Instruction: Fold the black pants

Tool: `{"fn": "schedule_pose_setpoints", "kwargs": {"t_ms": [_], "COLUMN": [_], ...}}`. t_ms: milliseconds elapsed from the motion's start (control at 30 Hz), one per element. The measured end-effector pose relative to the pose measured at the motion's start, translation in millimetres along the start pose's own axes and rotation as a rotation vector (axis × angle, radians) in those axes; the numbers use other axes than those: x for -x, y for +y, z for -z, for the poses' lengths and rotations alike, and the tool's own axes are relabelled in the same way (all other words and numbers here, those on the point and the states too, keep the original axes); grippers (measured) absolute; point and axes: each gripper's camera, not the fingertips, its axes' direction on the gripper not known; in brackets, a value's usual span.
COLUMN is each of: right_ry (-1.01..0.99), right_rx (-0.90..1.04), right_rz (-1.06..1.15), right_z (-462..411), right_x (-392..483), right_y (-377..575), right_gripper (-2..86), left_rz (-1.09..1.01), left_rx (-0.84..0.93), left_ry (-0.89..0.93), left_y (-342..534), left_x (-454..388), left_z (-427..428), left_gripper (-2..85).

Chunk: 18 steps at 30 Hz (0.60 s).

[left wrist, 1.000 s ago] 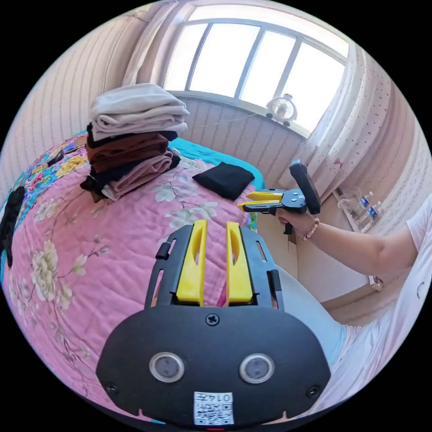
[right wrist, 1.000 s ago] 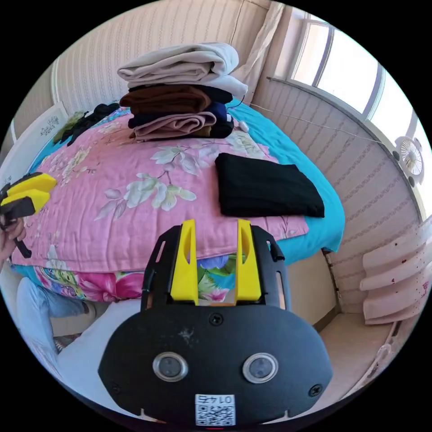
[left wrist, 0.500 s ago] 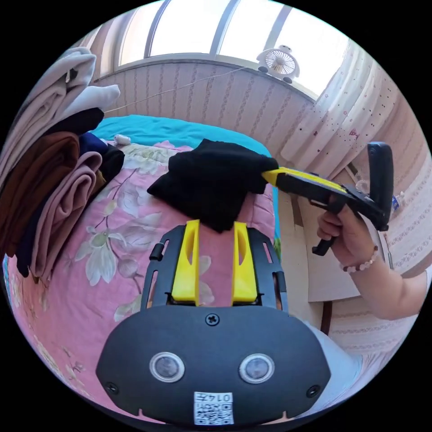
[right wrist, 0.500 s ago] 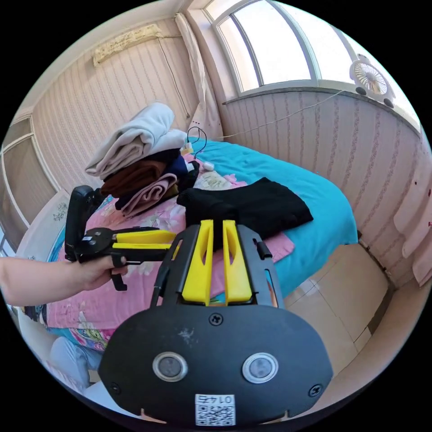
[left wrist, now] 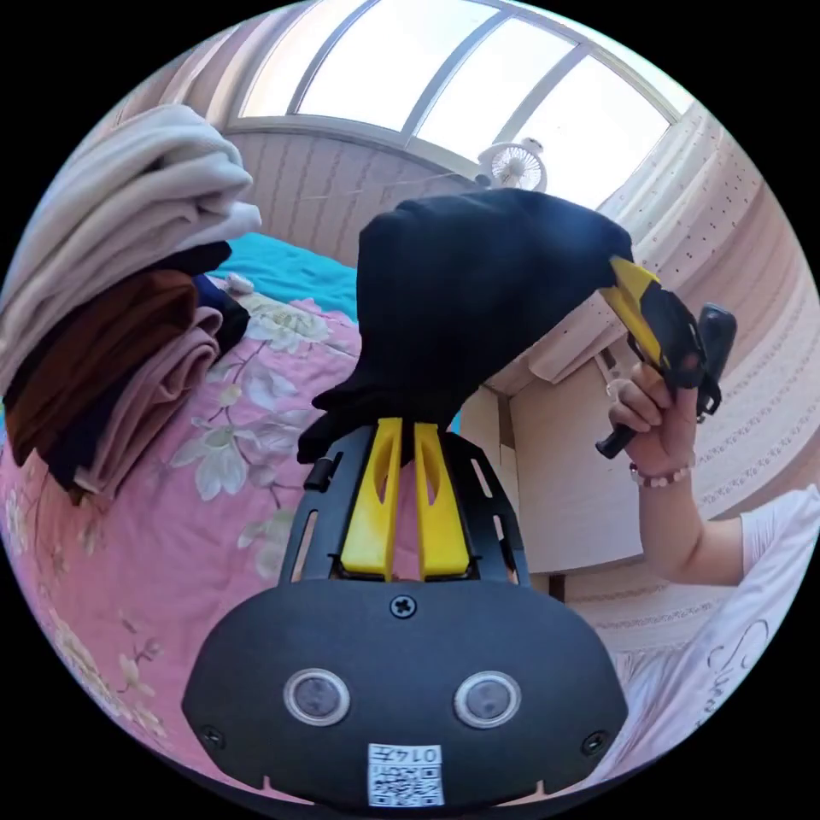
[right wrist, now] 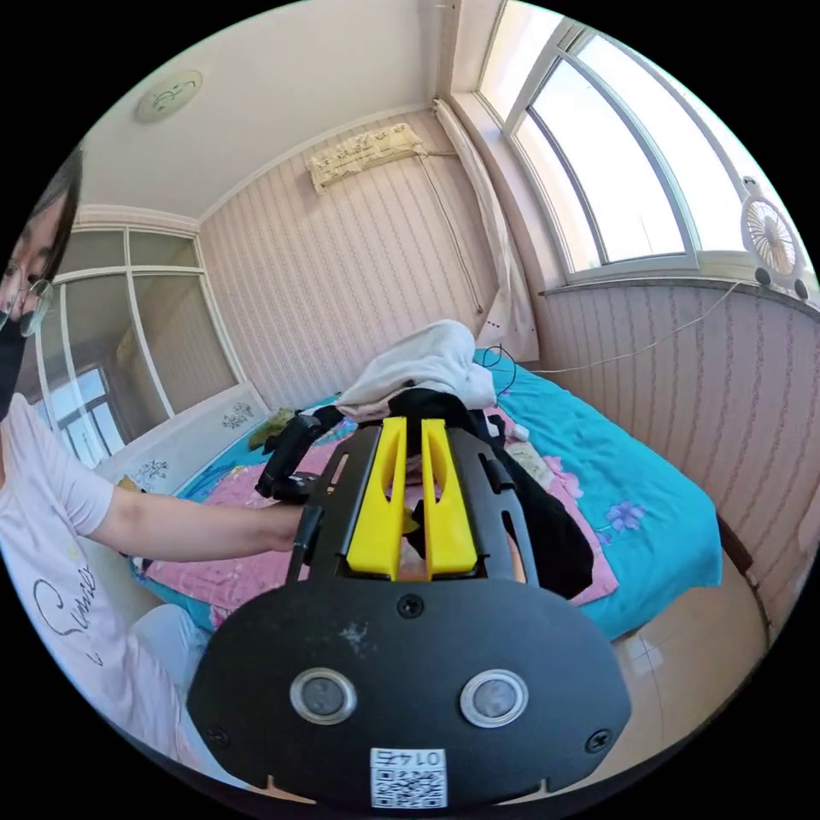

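1. The folded black pants [left wrist: 474,290] are lifted clear of the bed, held up in the air between the two grippers, in front of the window [left wrist: 444,77]
2. In the left gripper view, the left gripper [left wrist: 401,427] has its two yellow jaws drawn nearly together, and their tips pinch the near lower edge of the pants
3. In that same view the right gripper [left wrist: 628,282] comes in from the right, held in the person's hand [left wrist: 658,414]; its yellow jaws are closed on the far right corner of the pants
4. In the right gripper view, the right gripper [right wrist: 408,427] shows its jaws close together with black cloth [right wrist: 547,530] pressed between them; the cloth hangs down to the right of the jaws
5. To the left in the left gripper view, a stack of folded clothes [left wrist: 120,290] sits on the pink floral quilt [left wrist: 154,547], with a pale garment on top and brown, dark and dusty-pink layers under it
6. A teal sheet [right wrist: 615,478] covers the bed beyond the quilt, on the window side
7. A small white fan [left wrist: 517,164] stands on the window sill, just above the raised pants
8. The person's arm [right wrist: 188,525] reaches across from the left in the right gripper view, in a pale short sleeve
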Motion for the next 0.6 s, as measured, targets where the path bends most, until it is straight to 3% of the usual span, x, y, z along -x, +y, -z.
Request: {"fn": "schedule_pose_setpoints", "kwargs": {"t_ms": [167,267,367,467,600], "right_ry": [-0.289,-0.374,-0.392,-0.359,-0.219], "right_rx": [-0.056,-0.112,-0.092,0.066,0.368], "right_rz": [-0.034,-0.154,-0.305,-0.437,-0.421], "right_z": [8,3,-14,-49,-108], "right_x": [70,100,116,119,128], "right_y": [-20,-8,23,62,116], "right_gripper": [1.8,1.7,1.7,1.9,2.2], "left_rz": [0.101,0.149,0.243,0.390,0.618], "left_rx": [-0.151,-0.161,-0.159,-0.202,-0.210], "left_ry": [-0.196,-0.396,-0.478,-0.451,-0.393], "left_y": [128,204,279,355,437], "left_x": [3,-15,-35,-39,-12], "left_z": [195,295,365,391,362], "left_gripper": [0.3,0.4,0.7,1.1,1.1]}}
